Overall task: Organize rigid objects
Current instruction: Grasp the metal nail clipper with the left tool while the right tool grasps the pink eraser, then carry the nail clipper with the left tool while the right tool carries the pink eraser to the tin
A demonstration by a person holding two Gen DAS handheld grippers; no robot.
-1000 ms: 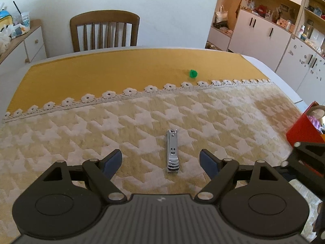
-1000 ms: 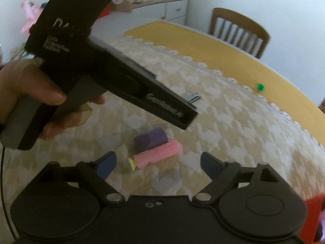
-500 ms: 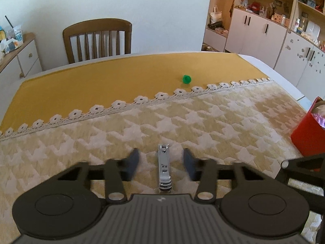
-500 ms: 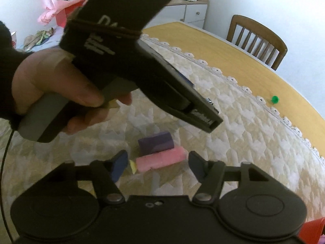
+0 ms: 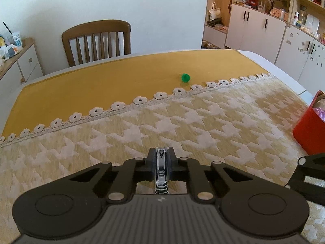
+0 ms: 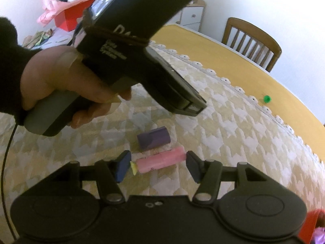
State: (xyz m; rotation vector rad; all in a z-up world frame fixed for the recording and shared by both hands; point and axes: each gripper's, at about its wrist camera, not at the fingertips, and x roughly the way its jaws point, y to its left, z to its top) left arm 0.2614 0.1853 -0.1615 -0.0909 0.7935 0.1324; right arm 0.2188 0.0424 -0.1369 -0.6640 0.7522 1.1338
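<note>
We see the left gripper (image 5: 161,162) clamped on the nail clipper (image 5: 161,170) above the patterned tablecloth (image 5: 203,122). Right gripper (image 6: 157,165) fingers apart, straddling the pink cylinder (image 6: 160,159); purple block (image 6: 153,137) just beyond.

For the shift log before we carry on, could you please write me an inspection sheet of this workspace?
Surface: table under patterned cloth.
Job's things: nail clipper clamped; pink cylinder and purple block lying on cloth; green piece far off.
Clutter: red box at table edge.
Grippers: left gripper shut on clipper; right gripper open, straddling pink cylinder.
Cables: black cable by left hand.
Surroundings: chair, cabinets.
</note>
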